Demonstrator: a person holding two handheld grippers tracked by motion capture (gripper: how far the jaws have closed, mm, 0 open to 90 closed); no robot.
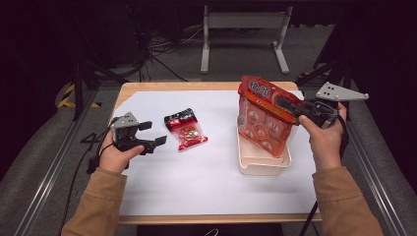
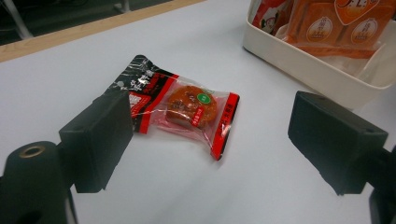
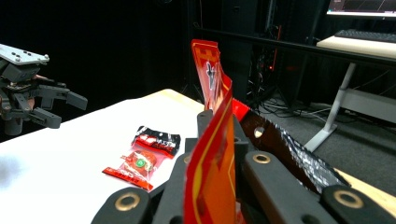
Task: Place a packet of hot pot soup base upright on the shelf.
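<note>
1. A white sheet (image 1: 196,182) covers the wooden table (image 1: 147,87). On it lies a small snack packet (image 1: 186,129), red and black, flat, well apart from the tub (image 1: 260,164) at the right.
2. The left gripper (image 1: 150,135) hovers just left of that packet, jaws wide apart with nothing between them. In the left gripper view the packet (image 2: 184,106) lies ahead between the two jaws, with the tub's wall (image 2: 308,67) beyond at the right.
3. Nothing stands between the left gripper and the packet.
4. The right gripper (image 1: 290,105) is clamped on the upper right edge of a large orange bag (image 1: 263,115). In the right gripper view the bag's edge (image 3: 212,154) stands squeezed between the closed jaws.
5. The bag stands upright, tilted a little, its lower end inside the tub, its printed top highest.
6. Its long axis runs from the tub upward and slightly away from the person; its broad face turns toward the person.
7. The small packet's long axis runs diagonally, black end farther away.
</note>
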